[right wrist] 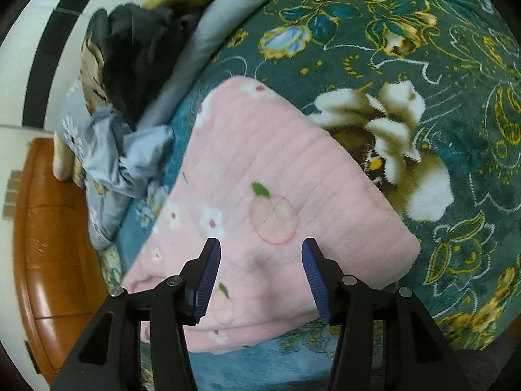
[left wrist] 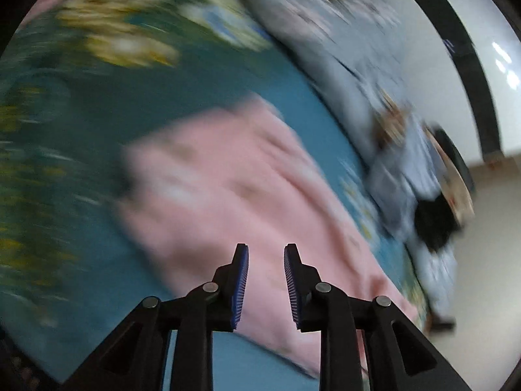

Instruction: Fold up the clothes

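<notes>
Both grippers, left gripper and right gripper, hover empty with jaws apart above the folded pink garment; a careless grab could undo the fold.

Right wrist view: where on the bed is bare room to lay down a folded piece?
The widest free patch is the green floral blanket right of and beyond the pink garment. A narrow teal strip lies below its near edge. The left is crowded: grey bedding and dark clothes piled by the wooden bed frame.
</notes>
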Available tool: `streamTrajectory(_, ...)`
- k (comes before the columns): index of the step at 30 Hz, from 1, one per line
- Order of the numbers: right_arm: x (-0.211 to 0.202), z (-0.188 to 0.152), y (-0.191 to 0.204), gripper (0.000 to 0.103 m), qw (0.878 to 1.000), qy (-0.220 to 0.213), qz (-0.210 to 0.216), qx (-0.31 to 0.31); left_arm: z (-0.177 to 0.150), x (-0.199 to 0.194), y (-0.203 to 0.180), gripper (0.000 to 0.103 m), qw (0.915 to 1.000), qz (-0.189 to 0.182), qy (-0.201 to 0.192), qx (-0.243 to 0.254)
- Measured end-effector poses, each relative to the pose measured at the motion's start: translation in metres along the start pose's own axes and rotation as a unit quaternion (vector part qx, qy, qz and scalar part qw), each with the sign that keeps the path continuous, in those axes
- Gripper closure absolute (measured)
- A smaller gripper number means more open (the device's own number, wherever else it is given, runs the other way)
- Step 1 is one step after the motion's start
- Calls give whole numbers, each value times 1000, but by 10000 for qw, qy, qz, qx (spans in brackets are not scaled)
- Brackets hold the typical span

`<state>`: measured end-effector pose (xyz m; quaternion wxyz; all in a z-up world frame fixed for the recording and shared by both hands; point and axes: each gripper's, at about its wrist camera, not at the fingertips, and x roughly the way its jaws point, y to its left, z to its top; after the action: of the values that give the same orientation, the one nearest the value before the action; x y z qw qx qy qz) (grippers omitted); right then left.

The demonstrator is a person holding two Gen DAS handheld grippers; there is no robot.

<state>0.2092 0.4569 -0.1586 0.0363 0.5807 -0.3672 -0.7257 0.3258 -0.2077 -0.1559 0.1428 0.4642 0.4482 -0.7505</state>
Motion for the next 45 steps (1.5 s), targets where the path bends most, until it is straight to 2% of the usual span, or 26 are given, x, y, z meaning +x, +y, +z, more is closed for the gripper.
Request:
streamTrajectory(1,1,3,1,50,10000,-15,56,44,6,-10,15,66,9997,89,-198,-138)
streamTrajectory(2,1,5,1,50,9999,-33,104,86,8,-17,27,51,9989,90,-367,-267)
streamTrajectory(4,3,5,3,49,9997,-51,180,148,11,-17,45,41,9975,-47,-473,-517)
streamTrajectory(6,3,5,0,49,9993,-71,276,225,11,-4,57,40,9962,-378,-240,-749)
streamTrajectory(8,1,5,-3,49,9990,-109,325,275,11,13,57,39,9954,-464,-78,-829)
streamTrajectory(12,-4,4,-7,49,9983,-190,410,368,15,36,54,39,9973,-221,-108,-686)
streamTrajectory(18,-10,3,-16,49,9962,-270,560,608,24,53,63,39,9942,-465,-127,-957)
streamTrajectory(19,-10,3,-17,49,9959,-284,565,643,24,52,63,40,9943,-467,-175,-939)
streamTrajectory(23,-11,3,-17,49,9955,-314,555,694,23,50,48,76,9985,-184,-231,-450)
streamTrajectory(26,-11,4,-17,49,9956,-325,557,685,24,32,16,83,9992,-159,-335,168)
streamTrajectory(28,-12,4,-17,49,9954,-338,579,689,20,12,-22,84,9950,-426,-456,779)
streamTrajectory(30,-14,3,-20,49,9943,-382,664,740,11,-8,-72,84,9851,-833,-487,1421)
streamTrajectory(31,-15,3,-21,49,9937,-405,710,767,3,-17,-99,85,9776,-1087,-466,1743)
streamTrajectory(34,-18,2,-25,49,9917,-473,848,848,-34,-30,-183,85,9441,-1677,-373,2814)
streamTrajectory(36,-21,1,-27,49,9901,-519,940,902,-63,-23,-236,85,9209,-2073,-170,3297)
streamTrajectory(37,-22,1,-28,49,9893,-542,985,929,-78,-15,-257,85,9120,-2215,-7,3452)
streamTrajectory(40,-25,0,-32,49,9866,-611,1122,1010,-128,18,-317,85,8860,-2372,524,3950)
streamTrajectory(43,-29,-1,-36,49,9837,-679,1259,1091,-185,48,-353,85,8611,-2435,1085,4330)
streamTrajectory(45,-33,-2,-43,38,9775,-799,1484,1265,-223,68,-375,85,8419,-2448,1444,4588)
